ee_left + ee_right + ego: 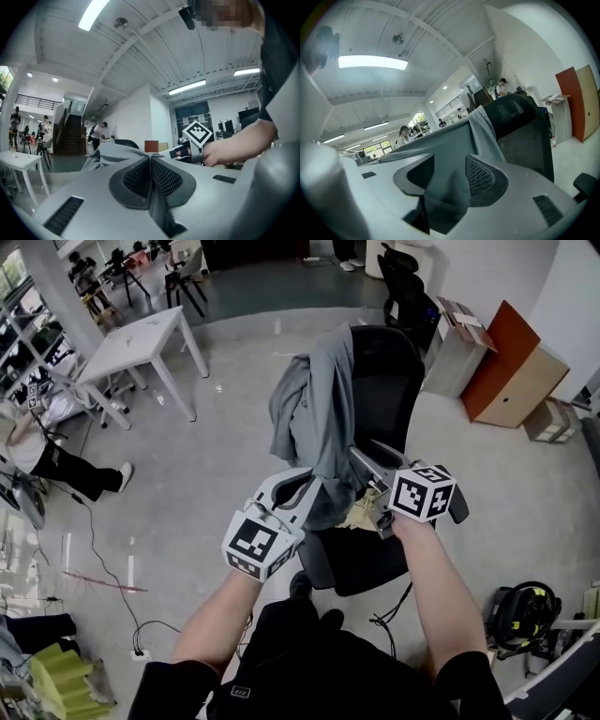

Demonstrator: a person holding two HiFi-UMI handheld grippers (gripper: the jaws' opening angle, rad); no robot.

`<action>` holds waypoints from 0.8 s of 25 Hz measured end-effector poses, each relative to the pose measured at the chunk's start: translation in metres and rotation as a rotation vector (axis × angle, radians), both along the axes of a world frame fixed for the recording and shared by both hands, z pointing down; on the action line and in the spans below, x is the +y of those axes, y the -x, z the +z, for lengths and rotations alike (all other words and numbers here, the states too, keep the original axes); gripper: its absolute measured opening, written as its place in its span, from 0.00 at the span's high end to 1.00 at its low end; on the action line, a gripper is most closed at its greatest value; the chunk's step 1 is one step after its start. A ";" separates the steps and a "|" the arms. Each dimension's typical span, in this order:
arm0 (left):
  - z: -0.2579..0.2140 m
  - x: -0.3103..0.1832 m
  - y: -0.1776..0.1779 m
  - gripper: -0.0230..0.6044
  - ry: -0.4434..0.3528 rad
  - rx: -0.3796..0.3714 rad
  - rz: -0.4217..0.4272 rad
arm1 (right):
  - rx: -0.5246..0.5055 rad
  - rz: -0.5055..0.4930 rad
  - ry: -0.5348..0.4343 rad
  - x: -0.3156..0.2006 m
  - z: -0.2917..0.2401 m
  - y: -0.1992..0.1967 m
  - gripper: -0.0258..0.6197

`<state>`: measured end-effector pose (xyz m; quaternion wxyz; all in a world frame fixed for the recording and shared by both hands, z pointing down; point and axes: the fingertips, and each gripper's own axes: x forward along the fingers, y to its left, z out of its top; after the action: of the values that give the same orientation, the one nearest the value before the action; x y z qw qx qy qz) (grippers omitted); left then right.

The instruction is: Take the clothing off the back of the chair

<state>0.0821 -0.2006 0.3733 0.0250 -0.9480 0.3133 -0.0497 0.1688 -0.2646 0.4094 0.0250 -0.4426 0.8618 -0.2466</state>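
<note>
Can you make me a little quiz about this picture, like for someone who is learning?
1. True or false: the clothing hangs over the back of the chair.
2. The jaws of the right hand-held gripper are: A) apart B) together.
3. Fill in: the table is ____.
Key: 1 true; 2 A; 3 white.
</note>
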 end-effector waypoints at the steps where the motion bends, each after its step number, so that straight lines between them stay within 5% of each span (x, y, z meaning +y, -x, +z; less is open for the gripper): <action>1: 0.002 0.001 0.001 0.95 -0.002 -0.013 0.010 | 0.002 -0.004 -0.002 -0.001 -0.003 0.006 0.61; 6: 0.019 -0.010 0.017 0.95 0.015 -0.033 0.058 | 0.036 -0.007 -0.012 -0.025 -0.012 0.040 0.59; 12: 0.042 -0.043 0.046 0.94 0.063 -0.114 0.236 | 0.125 0.067 0.005 -0.088 -0.017 0.088 0.51; 16: 0.059 -0.084 0.080 0.77 0.110 -0.153 0.272 | 0.227 0.140 0.038 -0.133 0.005 0.112 0.48; 20: 0.075 -0.114 0.105 0.71 0.137 -0.198 0.282 | 0.300 0.240 0.060 -0.158 0.028 0.115 0.52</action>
<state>-0.0227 -0.3150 0.4480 -0.0023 -0.9725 0.1690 -0.1602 0.0536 -0.4226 0.4376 -0.0877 -0.5746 0.7892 -0.1985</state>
